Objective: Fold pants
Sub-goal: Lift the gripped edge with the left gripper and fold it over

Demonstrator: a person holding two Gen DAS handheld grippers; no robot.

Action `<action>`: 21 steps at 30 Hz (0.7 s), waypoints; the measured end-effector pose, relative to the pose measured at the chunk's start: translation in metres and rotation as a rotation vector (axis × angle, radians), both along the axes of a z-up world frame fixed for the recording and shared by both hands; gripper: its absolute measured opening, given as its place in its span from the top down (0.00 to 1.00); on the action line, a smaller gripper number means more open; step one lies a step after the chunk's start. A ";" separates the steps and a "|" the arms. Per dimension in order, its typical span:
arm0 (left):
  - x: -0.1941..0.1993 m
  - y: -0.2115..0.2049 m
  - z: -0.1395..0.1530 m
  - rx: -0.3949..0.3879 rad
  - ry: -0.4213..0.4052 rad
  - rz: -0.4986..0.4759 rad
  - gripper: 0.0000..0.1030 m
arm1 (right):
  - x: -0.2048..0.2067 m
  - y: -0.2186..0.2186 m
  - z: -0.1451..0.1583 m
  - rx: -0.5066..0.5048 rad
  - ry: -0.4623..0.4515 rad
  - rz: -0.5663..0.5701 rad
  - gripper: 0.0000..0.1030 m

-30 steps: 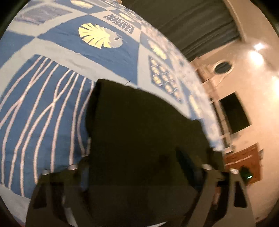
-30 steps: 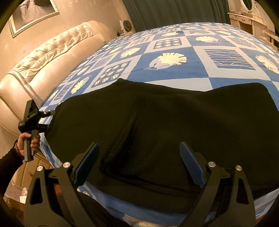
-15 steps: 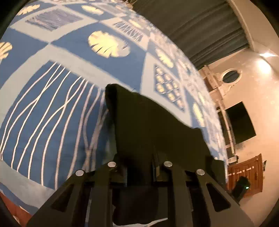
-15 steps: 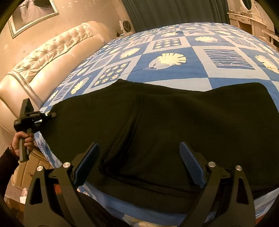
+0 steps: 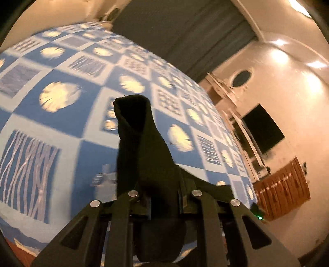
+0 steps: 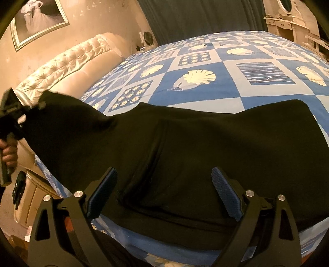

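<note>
Black pants [image 6: 195, 143] lie spread across the near part of the blue patterned bedspread [image 6: 205, 96]. My left gripper [image 5: 163, 182] is shut on one end of the pants [image 5: 141, 143], which stands up in a bunched fold above the bed. In the right wrist view that left gripper [image 6: 30, 107] shows at the far left, held by a hand, with the cloth end lifted off the bed. My right gripper [image 6: 164, 191] hangs open just above the near edge of the pants, with its blue pads [image 6: 224, 193] apart and nothing between them.
A tufted cream headboard [image 6: 67, 65] runs along the left of the bed, under a framed picture [image 6: 37, 18]. Dark curtains [image 6: 197, 14] hang behind. A dressing table with an oval mirror [image 5: 242, 77], a dark screen [image 5: 261, 131] and a wooden cabinet [image 5: 283, 189] stand to the right.
My left gripper closed on the end of the pants and rose, pulling that end up off the bedspread. The right gripper stayed where it was, open.
</note>
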State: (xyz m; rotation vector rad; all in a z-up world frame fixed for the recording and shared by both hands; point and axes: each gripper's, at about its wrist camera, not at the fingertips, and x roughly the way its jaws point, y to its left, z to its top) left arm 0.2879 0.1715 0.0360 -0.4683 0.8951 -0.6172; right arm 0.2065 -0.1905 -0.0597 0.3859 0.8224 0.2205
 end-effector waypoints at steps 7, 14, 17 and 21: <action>-0.012 -0.097 0.033 0.032 -0.042 -0.148 0.83 | -0.012 -0.022 0.004 0.090 -0.024 -0.057 0.10; -0.011 -0.182 0.020 0.080 -0.024 -0.258 0.83 | -0.030 -0.047 0.005 0.132 -0.036 -0.098 0.10; -0.010 -0.212 0.008 0.095 -0.009 -0.286 0.83 | -0.039 -0.061 0.004 0.142 -0.034 -0.123 0.10; -0.009 -0.242 -0.007 0.105 0.025 -0.317 0.83 | -0.050 -0.078 -0.002 0.192 -0.040 -0.136 0.10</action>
